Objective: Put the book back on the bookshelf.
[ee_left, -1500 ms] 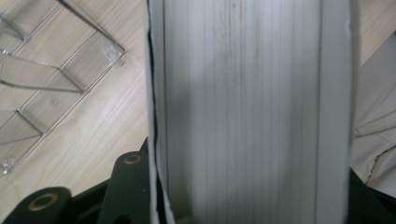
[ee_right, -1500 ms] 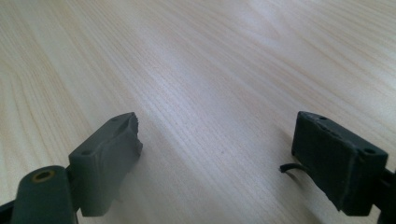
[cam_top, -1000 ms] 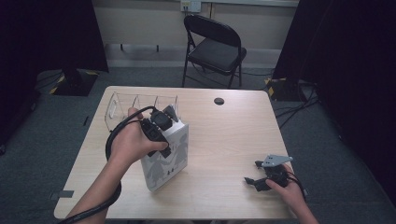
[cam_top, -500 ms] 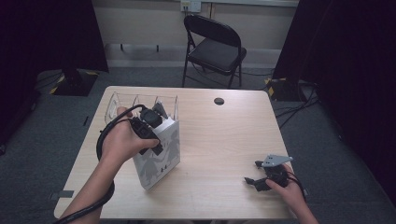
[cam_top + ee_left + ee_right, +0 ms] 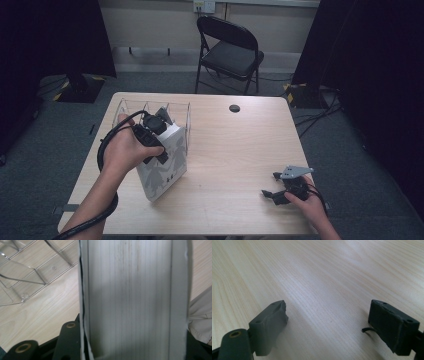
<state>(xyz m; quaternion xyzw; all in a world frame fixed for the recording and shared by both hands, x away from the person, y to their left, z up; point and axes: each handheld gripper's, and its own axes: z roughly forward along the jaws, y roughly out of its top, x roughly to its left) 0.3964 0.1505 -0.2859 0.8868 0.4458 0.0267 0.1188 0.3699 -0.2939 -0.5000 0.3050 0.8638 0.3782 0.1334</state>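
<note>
Item one, my left gripper point(image 5: 159, 131): clamped on the top edge of the white book point(image 5: 162, 165), which stands tilted on the table point(image 5: 235, 150), its lower corner near the front edge. The left gripper view adds what the high view cannot give: the book's page edges point(image 5: 130, 297) run up between my jaws, a cover at each side, and the clear wire rack point(image 5: 27, 272) lies on the wood just left of the book.

Item two, the rack point(image 5: 150, 111) in the high view: it sits directly behind the book, at the table's far left edge.

Item three, open room: right of the book the wood is bare except for a small black disc point(image 5: 234, 108) near the far edge.

Item four, my right gripper point(image 5: 274, 194): well right of the book, by the front right corner, jaws apart with nothing between them; its own view gives bare wood grain.

Change noted: against half a second ago, the book has shifted nearer the rack; the right gripper has stayed put.
</note>
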